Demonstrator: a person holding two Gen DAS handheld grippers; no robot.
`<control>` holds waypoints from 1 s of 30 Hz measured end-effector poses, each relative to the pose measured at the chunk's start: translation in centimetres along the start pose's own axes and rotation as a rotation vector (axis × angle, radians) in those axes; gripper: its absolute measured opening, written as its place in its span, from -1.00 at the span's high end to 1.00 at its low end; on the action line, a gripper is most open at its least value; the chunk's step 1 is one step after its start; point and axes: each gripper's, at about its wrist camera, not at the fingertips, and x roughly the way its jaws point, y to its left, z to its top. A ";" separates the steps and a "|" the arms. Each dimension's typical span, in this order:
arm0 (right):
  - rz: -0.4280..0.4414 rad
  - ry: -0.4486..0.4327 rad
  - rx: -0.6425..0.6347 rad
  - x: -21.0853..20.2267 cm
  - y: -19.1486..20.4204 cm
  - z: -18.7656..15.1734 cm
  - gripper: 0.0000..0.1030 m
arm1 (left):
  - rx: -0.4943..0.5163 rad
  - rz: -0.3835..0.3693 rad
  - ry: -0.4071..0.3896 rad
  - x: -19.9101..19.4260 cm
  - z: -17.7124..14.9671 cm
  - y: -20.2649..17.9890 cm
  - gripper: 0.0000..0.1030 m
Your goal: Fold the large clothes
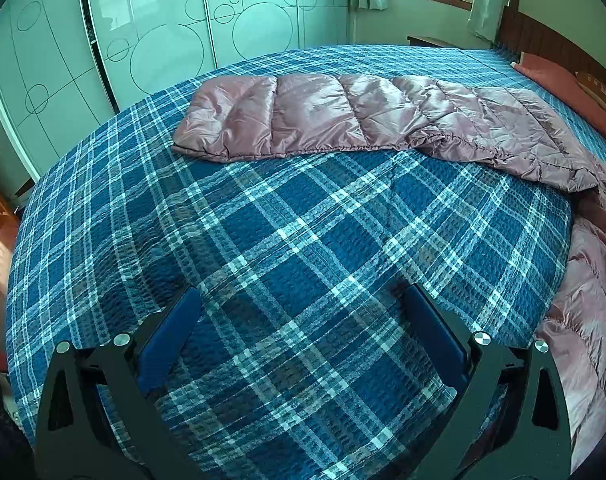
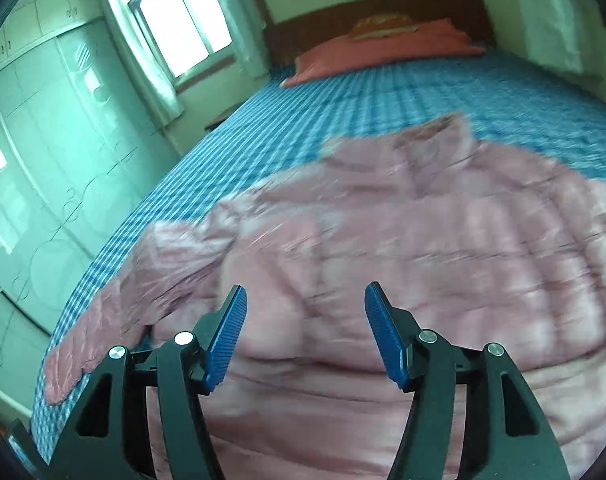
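Note:
A pink quilted puffer jacket (image 2: 403, 240) lies spread on the blue plaid bedspread (image 2: 343, 120), its collar pointing to the headboard. One sleeve (image 1: 323, 120) stretches flat across the bed in the left wrist view, and the jacket's body (image 1: 587, 300) shows at the right edge. My left gripper (image 1: 299, 300) hangs open over bare bedspread (image 1: 263, 240), short of the sleeve, with nothing between its blue pads. My right gripper (image 2: 306, 298) is open above the jacket's lower body, with nothing gripped between its fingers. The right wrist view is blurred by motion.
Pale green wardrobe doors (image 1: 143, 40) line the far side of the bed. A window (image 2: 183, 20) with curtains stands beside the dark wooden headboard (image 2: 383, 12). Red-pink pillows (image 2: 383, 52) lie at the bed's head.

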 end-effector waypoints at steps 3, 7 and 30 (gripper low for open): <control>-0.206 -0.027 0.021 -1.0 -5.9 1.0 -0.18 | 0.000 0.000 -0.001 0.0 0.0 0.0 -0.96; -0.398 0.100 0.069 1.4 -14.3 -0.2 -0.18 | 0.000 0.000 -0.002 -0.1 -0.2 0.0 -0.96; -0.329 0.104 -0.009 4.8 -13.1 1.4 -0.34 | 0.001 0.004 -0.006 -0.1 -0.1 0.0 -0.96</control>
